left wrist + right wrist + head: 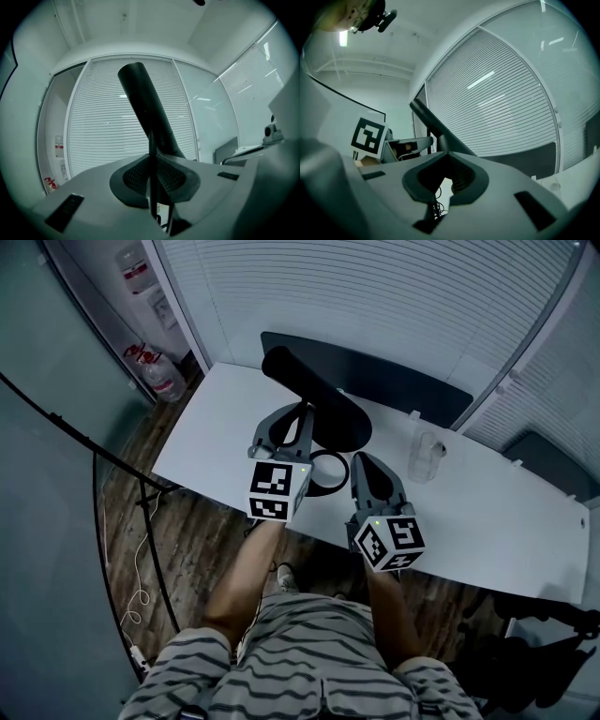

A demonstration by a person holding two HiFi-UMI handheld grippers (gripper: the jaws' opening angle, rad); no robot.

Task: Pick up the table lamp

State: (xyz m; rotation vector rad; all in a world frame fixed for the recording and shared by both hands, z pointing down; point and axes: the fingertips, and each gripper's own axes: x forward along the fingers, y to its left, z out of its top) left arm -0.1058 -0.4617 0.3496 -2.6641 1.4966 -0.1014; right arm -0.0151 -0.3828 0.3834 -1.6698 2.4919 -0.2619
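Striped shirt [300,662] and forearms [246,577] fill the foreground as a person works two hand-held tools over a white surface [487,521]. Marker cubes [277,490] on both tools carry black-and-white square codes and no words.

Left claw [152,159] is pinched narrow on the thin dark stem [152,187] of the table lamp [309,381]. The lamp's tube-shaped head leans up and away above the surface's near edge. Whether its foot is clear of the surface cannot be told. Right claw [362,461], just beside it, is drawn together at the tips, with nothing seen clamped.

The grip looks slight. A stem this thin could pivot between the pads and let the heavier head swing down. Thin cord [436,202] dangling below could snag on the edge. A swinging lamp could also knock the clear glass [427,457] standing near on the right.

Behind lie a dark panel [412,381] and pale blinds [375,296]. Water bottles [161,376] in the far corner bear red labels too small to read.
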